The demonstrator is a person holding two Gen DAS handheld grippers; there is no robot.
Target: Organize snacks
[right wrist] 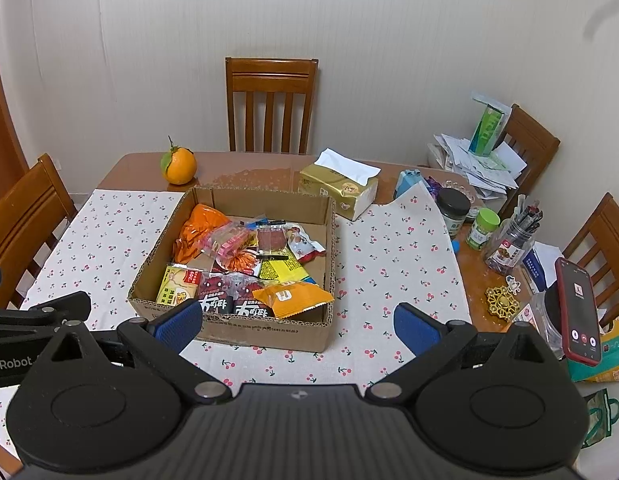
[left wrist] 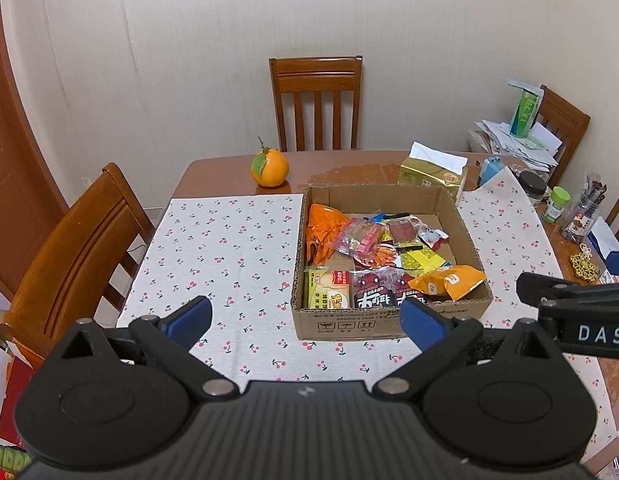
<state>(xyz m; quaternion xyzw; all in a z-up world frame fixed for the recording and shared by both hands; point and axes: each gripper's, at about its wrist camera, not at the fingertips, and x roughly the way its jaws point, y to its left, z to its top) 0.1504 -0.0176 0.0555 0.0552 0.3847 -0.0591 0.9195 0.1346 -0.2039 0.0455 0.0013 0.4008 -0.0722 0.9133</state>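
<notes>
Cardboard box (left wrist: 389, 316) mid-table holds all the snack packets (right wrist: 245, 264) — none on the cloth. Left gripper (left wrist: 305, 316) and right gripper (right wrist: 297, 320) hover near, spread wide, empty. Fits sorted or about-to-unpack.

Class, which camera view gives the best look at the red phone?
The right wrist view. There the red phone stands propped upright at the table's right edge, screen facing the camera. The left wrist view does not show it at all; its right side is blocked by the other tool.

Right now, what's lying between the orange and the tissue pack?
Only bare, shiny wooden table between the orange and the tissue pack; both wrist views show it.
</notes>
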